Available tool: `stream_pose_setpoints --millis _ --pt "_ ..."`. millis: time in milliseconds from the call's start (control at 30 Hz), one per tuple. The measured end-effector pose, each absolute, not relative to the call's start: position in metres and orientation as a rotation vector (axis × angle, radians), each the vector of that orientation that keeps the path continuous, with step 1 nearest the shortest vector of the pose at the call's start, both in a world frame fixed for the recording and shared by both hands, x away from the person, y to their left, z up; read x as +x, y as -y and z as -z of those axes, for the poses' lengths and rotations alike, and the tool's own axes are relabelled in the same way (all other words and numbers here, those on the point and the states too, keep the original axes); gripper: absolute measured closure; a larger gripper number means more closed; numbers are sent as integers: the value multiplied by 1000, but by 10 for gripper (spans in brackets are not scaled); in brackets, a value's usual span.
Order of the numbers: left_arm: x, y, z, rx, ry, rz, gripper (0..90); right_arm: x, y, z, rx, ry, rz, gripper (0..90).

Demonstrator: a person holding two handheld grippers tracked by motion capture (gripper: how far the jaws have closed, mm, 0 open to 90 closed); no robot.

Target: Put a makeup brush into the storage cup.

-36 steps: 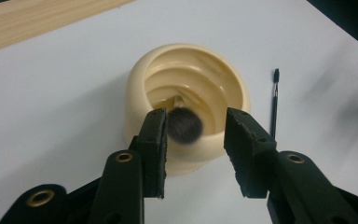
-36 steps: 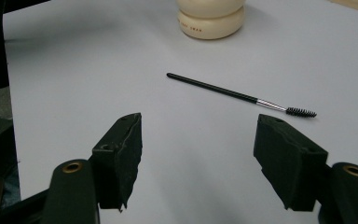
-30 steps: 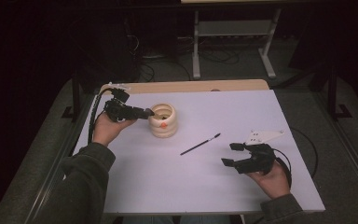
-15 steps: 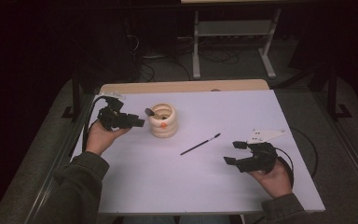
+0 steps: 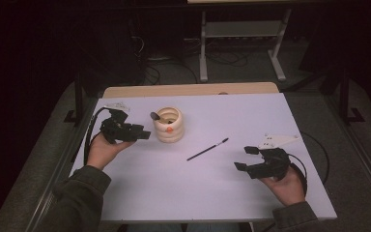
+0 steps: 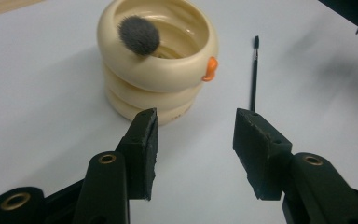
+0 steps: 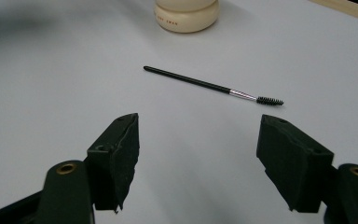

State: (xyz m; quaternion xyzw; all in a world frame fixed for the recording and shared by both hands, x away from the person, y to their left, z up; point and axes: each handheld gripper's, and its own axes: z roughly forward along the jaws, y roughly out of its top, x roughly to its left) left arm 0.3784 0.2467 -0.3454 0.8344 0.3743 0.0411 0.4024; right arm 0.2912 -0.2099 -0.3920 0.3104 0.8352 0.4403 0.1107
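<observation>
Fluffy brush is in the holder, mascara wand is next.
Right gripper (image 5: 248, 159), jaws apart and empty, faces the mascara wand (image 5: 207, 149) lying mid-table; next move probably calls for a low pinch on its thin handle. Left gripper (image 5: 144, 133), jaws just opening, empty, sits beside the cream ringed holder (image 5: 169, 124) with the fluffy brush (image 6: 139, 35) inside.

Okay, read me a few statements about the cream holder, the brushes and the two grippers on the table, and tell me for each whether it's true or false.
1. A fluffy grey brush sits in the cream holder. True.
2. The thin black brush stands in the holder too. False: it lies flat on the table, apart from the holder.
3. The right gripper is shut on the thin brush. False: its jaws are open with nothing between them.
4. The left gripper is open beside the holder, not touching it. True.
5. The holder has an orange knob on its side. True.
</observation>
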Motion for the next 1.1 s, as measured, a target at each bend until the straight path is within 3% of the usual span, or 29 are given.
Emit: stream_pose_setpoints --millis 1100 --pt "350 -213 350 2163 -818 -87 472 291 215 394 946 -2446 -1260 281"
